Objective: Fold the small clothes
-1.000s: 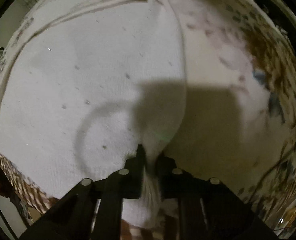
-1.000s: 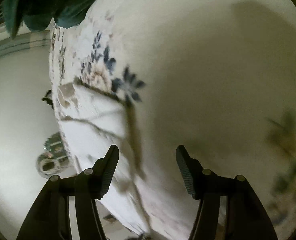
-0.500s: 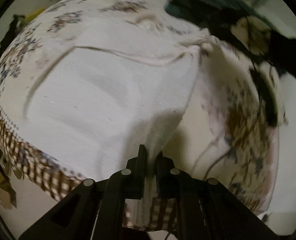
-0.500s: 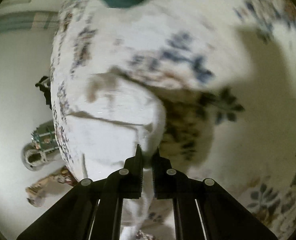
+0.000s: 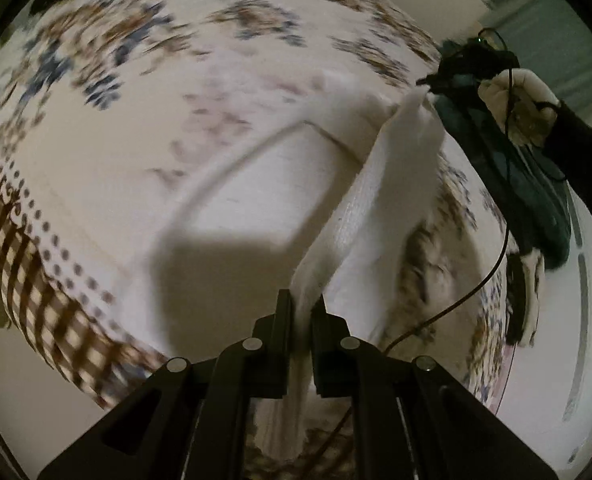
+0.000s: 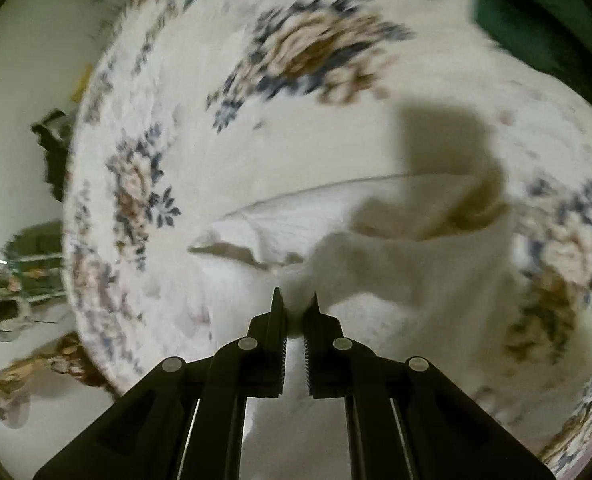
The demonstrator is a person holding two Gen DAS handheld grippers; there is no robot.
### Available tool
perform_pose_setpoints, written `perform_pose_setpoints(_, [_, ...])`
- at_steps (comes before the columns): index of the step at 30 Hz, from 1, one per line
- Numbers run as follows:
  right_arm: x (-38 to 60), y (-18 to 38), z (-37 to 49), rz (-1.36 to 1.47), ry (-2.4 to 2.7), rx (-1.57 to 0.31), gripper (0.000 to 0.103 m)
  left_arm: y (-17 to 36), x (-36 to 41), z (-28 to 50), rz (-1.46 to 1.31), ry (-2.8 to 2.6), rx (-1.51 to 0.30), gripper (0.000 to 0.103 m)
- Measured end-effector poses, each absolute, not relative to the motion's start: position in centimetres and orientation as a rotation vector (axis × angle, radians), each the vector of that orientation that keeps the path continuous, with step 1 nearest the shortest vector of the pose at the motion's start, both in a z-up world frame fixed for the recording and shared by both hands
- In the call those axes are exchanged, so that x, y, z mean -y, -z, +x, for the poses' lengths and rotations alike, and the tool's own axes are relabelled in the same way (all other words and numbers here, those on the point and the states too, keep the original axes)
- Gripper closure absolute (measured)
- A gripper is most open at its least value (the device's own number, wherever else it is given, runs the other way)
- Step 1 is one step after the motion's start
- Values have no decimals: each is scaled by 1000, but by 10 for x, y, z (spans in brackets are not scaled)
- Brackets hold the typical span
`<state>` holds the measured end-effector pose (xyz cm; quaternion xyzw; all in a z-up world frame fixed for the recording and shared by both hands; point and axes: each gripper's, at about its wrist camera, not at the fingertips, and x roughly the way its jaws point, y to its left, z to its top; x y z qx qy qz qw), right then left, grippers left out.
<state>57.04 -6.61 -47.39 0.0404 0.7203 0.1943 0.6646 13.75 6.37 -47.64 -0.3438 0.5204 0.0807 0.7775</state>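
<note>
White cloth (image 5: 256, 184) lies on the flowered bedspread (image 5: 144, 92), 1 edge lifted. We hold that edge at 2 points: left gripper (image 5: 301, 306) and right gripper (image 6: 294, 304) both pinched tight on it. We judge the fold needs both corners carried level and taut, then laid onto the far edge.

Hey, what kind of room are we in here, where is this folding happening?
Probably a bedroom at home: the white garment is held by both grippers above what looks like a bed with a floral bedspread and a checked border, pale floor beside it.
</note>
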Motion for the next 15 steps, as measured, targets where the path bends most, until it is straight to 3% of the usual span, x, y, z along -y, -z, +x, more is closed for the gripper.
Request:
perform_pose_setpoints(11, [-37, 548, 570, -15, -338, -1689, 95, 537, -145, 123, -822, -166, -1156, 95])
perform_pose_setpoints(14, [-33, 548, 566, 6, -378, -1705, 83, 554, -153, 125, -847, -153, -1246, 90])
perform_pose_setpoints(15, [-26, 543, 564, 59, -411, -1714, 71, 557, -156, 126, -856, -161, -1284, 87])
